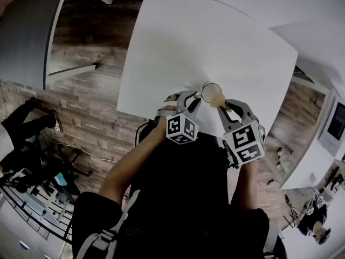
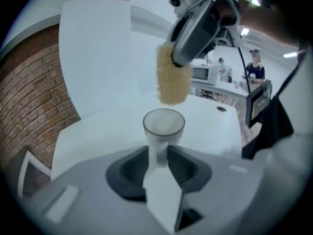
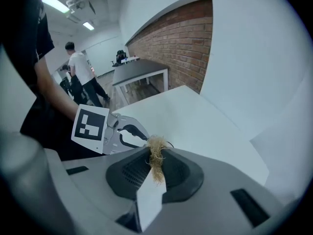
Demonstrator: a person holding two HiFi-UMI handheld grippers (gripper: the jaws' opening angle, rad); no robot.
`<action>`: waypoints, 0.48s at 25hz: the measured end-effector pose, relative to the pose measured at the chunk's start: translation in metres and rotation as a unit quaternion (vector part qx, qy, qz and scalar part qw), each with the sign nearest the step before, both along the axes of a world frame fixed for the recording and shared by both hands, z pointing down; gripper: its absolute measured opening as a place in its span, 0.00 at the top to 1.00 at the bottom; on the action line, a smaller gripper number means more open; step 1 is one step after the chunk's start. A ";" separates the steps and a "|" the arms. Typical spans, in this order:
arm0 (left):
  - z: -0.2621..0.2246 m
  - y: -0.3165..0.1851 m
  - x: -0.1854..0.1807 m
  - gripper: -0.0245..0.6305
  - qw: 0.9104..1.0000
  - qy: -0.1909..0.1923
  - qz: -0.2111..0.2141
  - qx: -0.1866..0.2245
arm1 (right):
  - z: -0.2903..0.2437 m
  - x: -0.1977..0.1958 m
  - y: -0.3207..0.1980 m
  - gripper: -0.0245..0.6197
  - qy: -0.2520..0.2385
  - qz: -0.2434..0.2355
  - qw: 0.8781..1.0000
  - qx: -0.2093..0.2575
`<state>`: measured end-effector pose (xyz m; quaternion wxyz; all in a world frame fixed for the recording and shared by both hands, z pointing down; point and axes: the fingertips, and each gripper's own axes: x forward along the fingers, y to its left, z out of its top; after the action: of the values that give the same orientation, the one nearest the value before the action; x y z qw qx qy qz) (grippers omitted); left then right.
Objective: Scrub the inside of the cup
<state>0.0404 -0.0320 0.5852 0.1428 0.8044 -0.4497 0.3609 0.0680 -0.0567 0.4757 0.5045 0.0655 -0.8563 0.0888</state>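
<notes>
Well, from where I stand the whole matter comes down to how the sponge (image 2: 172,80) lines up with the mouth of the cup (image 2: 164,124). The left gripper (image 1: 195,99) has the cup by its lower body, its jaws closed against either side with no gap showing in the left gripper view. The cup is upright with its open mouth facing up, at the near edge of the white table (image 1: 215,36). Whether its base rests on the table I cannot say, since the gripper hides it. The right gripper (image 1: 225,107) is clamped narrow on the top of the sponge, a yellowish, fibrous thing. The sponge hangs long-ways down from the jaws, so its long axis runs roughly the same way as the cup's. Its lower end sits just above the rim, clear of it and not inside. In the left gripper view it is close to centred over the opening, perhaps a touch toward the right gripper's side. In the head view the two nearly overlap. The right hand is the one that has to travel, I'd say, while the left only has to keep the cup steady. To scrub the inside, the sponge would need to come down along that shared axis. A small sideways error would catch its edge on the rim and could tip the cup in the left gripper.
</notes>
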 end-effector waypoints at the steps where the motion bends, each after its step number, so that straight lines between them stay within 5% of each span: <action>1: -0.002 0.000 -0.002 0.77 1.000 0.000 0.000 -0.001 | -0.008 0.001 -0.003 0.89 -0.023 0.014 1.000 0.008; 6: -0.017 0.008 -0.005 0.76 1.000 -0.001 0.001 0.000 | -0.057 0.009 -0.024 0.89 -0.172 0.092 0.978 0.068; 12: -0.040 0.014 -0.028 0.76 0.999 0.018 -0.029 0.028 | -0.114 0.007 -0.046 0.89 -0.336 0.200 0.912 0.122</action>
<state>0.0124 -0.0182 0.5450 0.1390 0.8008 -0.4805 0.3296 0.0748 -0.1026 0.3613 0.1465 0.2629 -0.9484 0.0997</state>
